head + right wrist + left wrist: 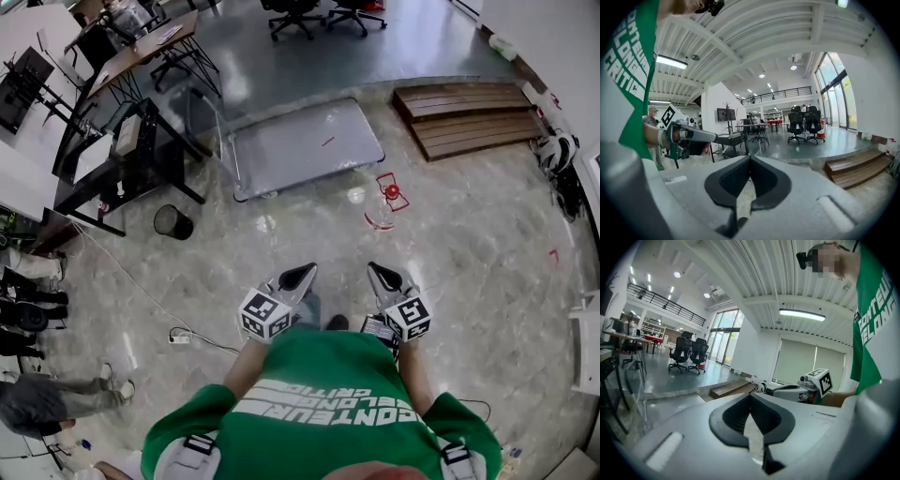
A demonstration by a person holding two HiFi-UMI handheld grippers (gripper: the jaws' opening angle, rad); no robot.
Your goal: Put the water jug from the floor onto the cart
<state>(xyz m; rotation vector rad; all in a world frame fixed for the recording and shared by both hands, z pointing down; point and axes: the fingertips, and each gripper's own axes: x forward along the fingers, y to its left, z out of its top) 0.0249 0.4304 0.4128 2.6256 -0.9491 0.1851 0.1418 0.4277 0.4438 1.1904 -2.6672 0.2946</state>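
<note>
The water jug, clear with a red cap and handle, stands on the marble floor ahead of me. To its left and a bit further away lies the flat grey platform cart, which carries nothing. I hold both grippers side by side in front of my green shirt, well short of the jug. The left gripper is shut with nothing between its jaws. So is the right gripper. Neither gripper view shows the jug.
Wooden steps lie at the far right. Black desks and a round black bin stand to the left of the cart. A white power strip with its cable lies on the floor at my left. Office chairs stand at the back.
</note>
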